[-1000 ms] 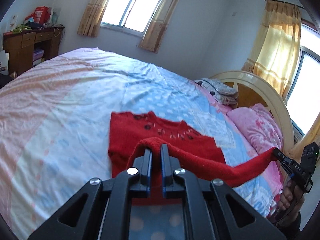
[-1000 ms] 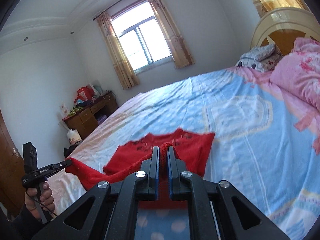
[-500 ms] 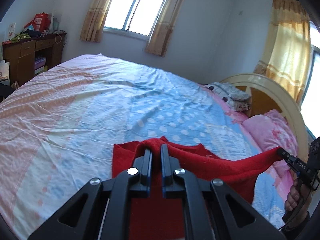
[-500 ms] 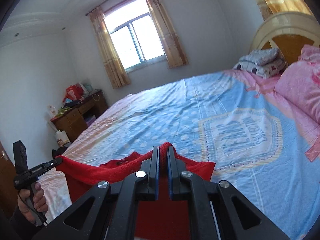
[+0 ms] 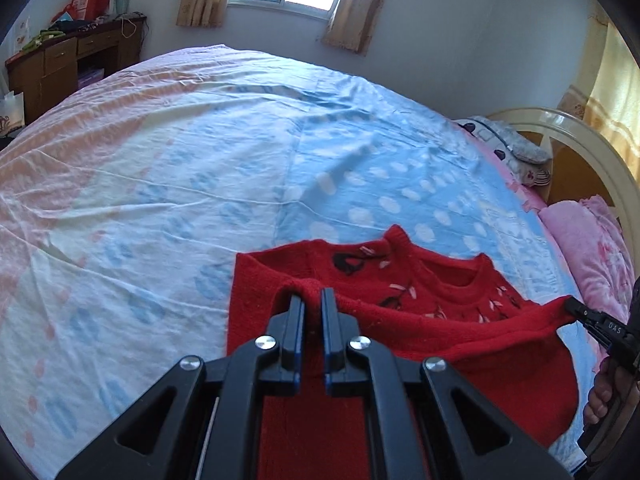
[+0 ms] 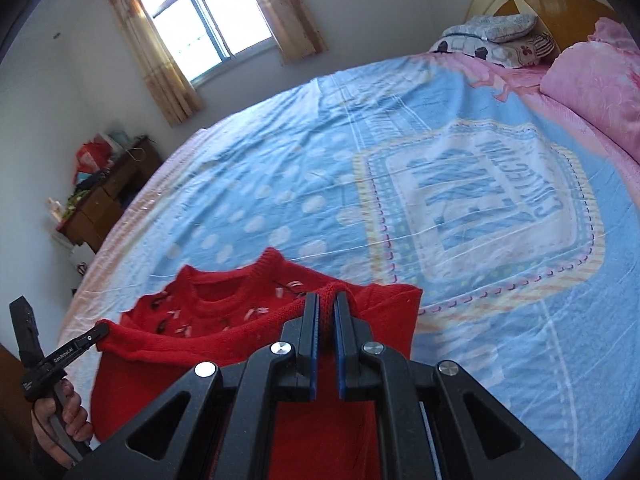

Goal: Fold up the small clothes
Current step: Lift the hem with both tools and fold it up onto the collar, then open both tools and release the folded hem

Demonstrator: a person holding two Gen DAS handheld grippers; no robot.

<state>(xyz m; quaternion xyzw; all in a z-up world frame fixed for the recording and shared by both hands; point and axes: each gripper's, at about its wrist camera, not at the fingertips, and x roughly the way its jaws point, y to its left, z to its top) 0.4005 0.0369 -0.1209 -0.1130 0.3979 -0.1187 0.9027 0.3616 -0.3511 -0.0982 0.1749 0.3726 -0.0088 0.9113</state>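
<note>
A red knitted sweater (image 5: 404,280) with a dark and white pattern near its collar lies on the blue and pink bedsheet (image 5: 240,160). Its lower edge is doubled over towards the collar and stretched between both grippers. My left gripper (image 5: 313,295) pinches one corner of that edge; its jaws are opening slightly with the fabric still between them. The right gripper (image 5: 570,307) holds the other corner at the right. In the right wrist view, my right gripper (image 6: 327,299) is shut on the red edge of the sweater (image 6: 224,304), and the left gripper (image 6: 102,328) grips the far corner.
Pink pillows (image 5: 588,248) and a cream headboard (image 5: 580,136) stand at the right end of the bed. A wooden desk (image 5: 60,64) with clutter is by the far left wall. A hand (image 6: 60,412) holds the left gripper's handle. The sheet (image 6: 440,200) stretches wide beyond the sweater.
Both grippers carried the sweater's lower edge forward and down towards the collar. The stretched edge now hangs low over the patterned chest, with the body doubled beneath it.
</note>
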